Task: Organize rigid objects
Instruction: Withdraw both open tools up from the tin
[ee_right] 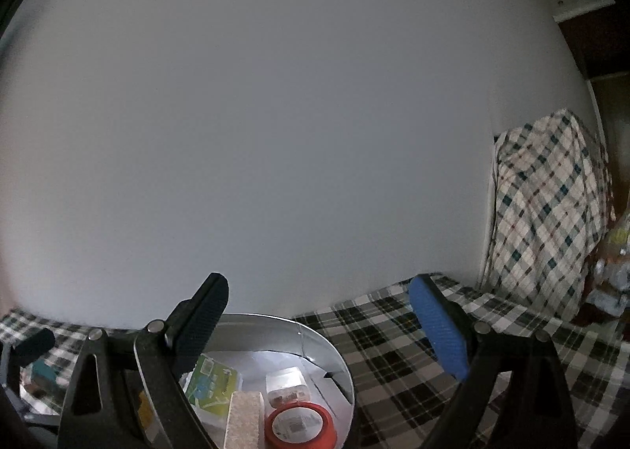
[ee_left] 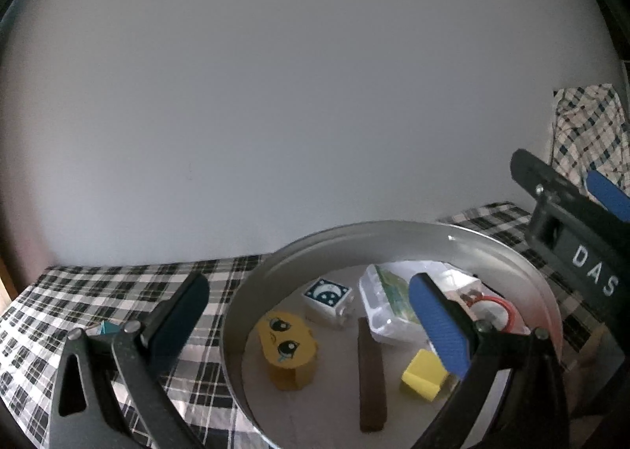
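Left wrist view: left gripper hangs wide open, empty, over the pan; yellow block at 5 o'clock, collected. Right gripper likewise gapes empty.

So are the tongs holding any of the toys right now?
No, nothing is held. The left tongs stand open above the round metal tin, and the right tongs stand open too, with nothing between their fingers.

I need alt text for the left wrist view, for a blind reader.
A round metal tin on a checked tablecloth holds a yellow toy, a yellow block and a dark bar, seen past the open left hand-held gripper.
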The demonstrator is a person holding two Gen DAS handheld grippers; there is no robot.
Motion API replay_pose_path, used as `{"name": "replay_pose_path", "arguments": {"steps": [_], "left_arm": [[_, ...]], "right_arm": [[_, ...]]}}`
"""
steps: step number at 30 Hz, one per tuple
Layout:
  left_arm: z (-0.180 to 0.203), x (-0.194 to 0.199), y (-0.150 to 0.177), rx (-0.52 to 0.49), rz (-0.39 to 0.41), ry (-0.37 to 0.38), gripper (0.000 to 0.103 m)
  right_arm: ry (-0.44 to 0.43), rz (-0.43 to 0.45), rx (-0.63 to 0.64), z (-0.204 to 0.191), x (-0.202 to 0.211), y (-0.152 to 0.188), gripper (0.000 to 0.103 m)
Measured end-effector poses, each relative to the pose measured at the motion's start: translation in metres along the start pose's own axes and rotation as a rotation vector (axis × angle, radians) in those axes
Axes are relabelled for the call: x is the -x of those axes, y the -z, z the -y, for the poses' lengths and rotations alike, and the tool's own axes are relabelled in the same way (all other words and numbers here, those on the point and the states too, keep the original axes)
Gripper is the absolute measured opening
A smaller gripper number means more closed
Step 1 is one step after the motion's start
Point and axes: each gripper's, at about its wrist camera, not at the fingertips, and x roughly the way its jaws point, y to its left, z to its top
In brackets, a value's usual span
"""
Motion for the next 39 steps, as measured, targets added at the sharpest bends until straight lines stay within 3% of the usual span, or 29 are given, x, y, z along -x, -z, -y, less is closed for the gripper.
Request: {"name": "replay_pose_path", "arguments": {"steps": [9, 18, 27, 39], "left_arm": [[-0.012, 0.001, 0.004, 0.045, -0.044, 0.019, 0.103], [-0.014, 0.011, 0.006, 0.032, -0.038, 0.014, 0.103], [-0.030, 0.017, 0.011, 0.045, -0.050, 0.023, 0.103], [-0.059, 0.022, 0.017, 0.060, -0.066, 0.014, 0.103]], "right_arm": [[0.000, -0.020, 0.031, -0.014, 0.009, 0.006, 0.095], [0.024, -0.051, -0.057, -0.004, 0.020, 0.010, 0.095], [0.026, -0.001, -0.037, -0.010, 0.037, 0.010, 0.095], [0.017, -0.004, -0.033, -0.019, 0.045, 0.011, 0.095]]}}
